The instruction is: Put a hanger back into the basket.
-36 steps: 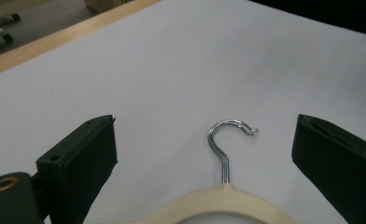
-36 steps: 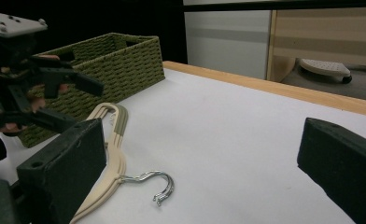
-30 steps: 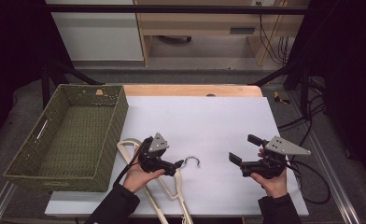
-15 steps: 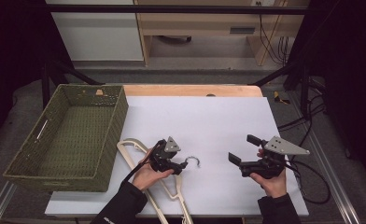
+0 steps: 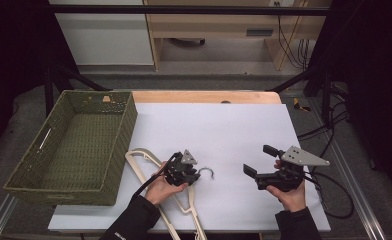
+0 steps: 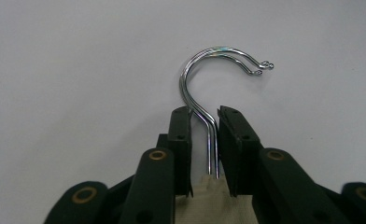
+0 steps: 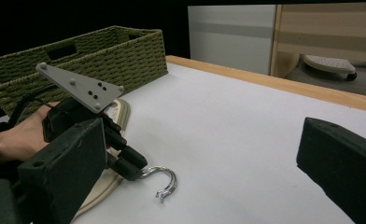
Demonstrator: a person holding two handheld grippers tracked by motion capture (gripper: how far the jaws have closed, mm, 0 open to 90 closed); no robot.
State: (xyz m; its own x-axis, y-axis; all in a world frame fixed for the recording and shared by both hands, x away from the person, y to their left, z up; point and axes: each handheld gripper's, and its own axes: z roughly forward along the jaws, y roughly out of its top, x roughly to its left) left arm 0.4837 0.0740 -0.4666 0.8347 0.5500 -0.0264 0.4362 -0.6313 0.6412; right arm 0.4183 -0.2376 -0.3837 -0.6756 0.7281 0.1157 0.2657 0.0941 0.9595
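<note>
Two cream wooden hangers (image 5: 139, 162) lie stacked on the white table (image 5: 224, 125), their chrome hooks (image 5: 207, 172) pointing right. My left gripper (image 5: 191, 176) sits at the hangers' neck. In the left gripper view the jaws straddle the two hook stems (image 6: 212, 140) with a narrow gap on the left side, so the left gripper (image 6: 204, 112) is open, just above the cream hanger top (image 6: 209, 200). My right gripper (image 5: 258, 159) hovers to the right of the hooks, wide open and holding nothing; in the right gripper view it (image 7: 202, 135) faces the hooks (image 7: 165, 182) and the left gripper (image 7: 125, 161).
A green woven basket (image 5: 126, 130) stands at the table's left side, close beside the hangers, and nothing is visible inside it. The wooden table edge (image 5: 209, 96) runs along the back. Cables (image 5: 329, 185) trail off the right gripper.
My left gripper has slid right along the hangers to the base of the hooks, jaws now either side of the stems. The right gripper has stayed in place.
</note>
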